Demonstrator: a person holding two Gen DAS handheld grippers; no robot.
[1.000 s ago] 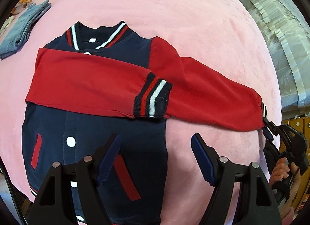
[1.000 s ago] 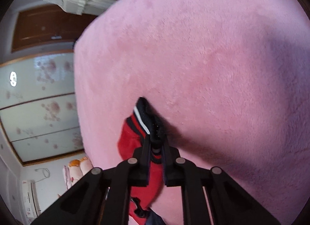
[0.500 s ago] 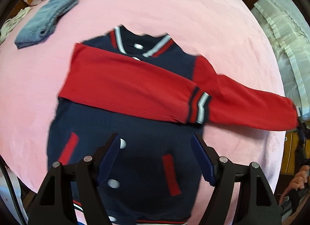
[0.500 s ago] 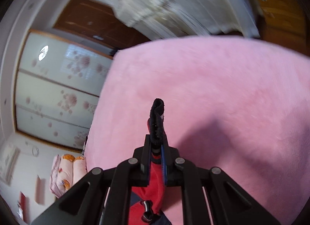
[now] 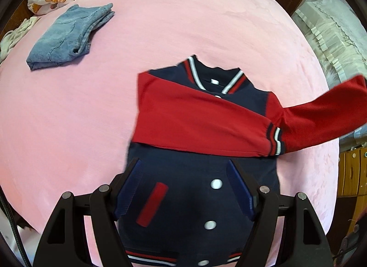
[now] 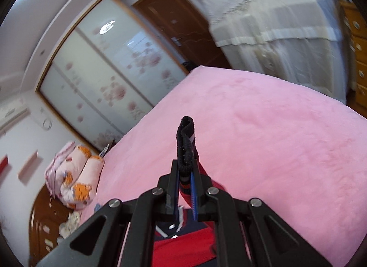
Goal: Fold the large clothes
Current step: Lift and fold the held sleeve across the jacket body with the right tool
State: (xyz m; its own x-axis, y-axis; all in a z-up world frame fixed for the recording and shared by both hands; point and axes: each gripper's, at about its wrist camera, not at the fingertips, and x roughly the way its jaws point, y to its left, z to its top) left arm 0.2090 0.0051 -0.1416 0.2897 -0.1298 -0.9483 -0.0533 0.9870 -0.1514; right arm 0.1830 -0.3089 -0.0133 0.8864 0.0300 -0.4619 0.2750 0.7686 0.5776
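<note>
On the pink bed [image 5: 68, 117], jacket [image 5: 201, 198] beneath gaping left tongs [image 5: 185, 189]; right tongs [image 6: 184, 189] clamping cuff [image 6: 185, 150].

Both views were evenly and brightly lit by soft daylight, with only a faint shadow beneath the lifted red sleeve [image 5: 321, 115]. Fisheye distortion curved the pink bed cover [image 5: 160, 26] and darkened the corners. In the right wrist view, motion blur smeared the wardrobe doors [image 6: 103, 78] and the white drape [image 6: 275, 26]; a ceiling-lamp reflection glared on the wardrobe doors.
</note>
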